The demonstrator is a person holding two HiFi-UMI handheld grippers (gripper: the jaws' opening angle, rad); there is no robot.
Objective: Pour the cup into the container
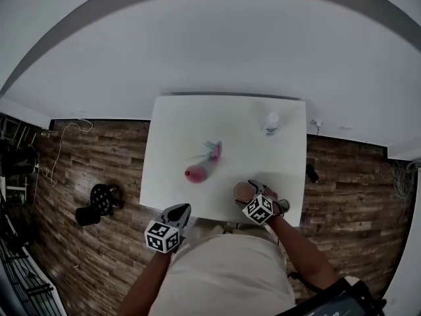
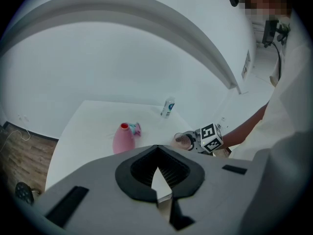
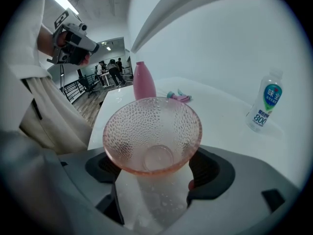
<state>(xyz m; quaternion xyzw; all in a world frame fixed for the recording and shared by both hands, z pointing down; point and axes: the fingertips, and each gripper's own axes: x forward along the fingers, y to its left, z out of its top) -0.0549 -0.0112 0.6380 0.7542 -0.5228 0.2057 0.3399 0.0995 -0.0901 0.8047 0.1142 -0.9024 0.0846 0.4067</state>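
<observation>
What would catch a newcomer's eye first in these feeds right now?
First, the pink dimpled glass cup, clamped between the jaws of the right gripper over the front right edge of the white table. Next come the pink container standing upright mid-table and the small labelled bottle near the far right corner. The left gripper is shut and empty at the table's near edge.
</observation>
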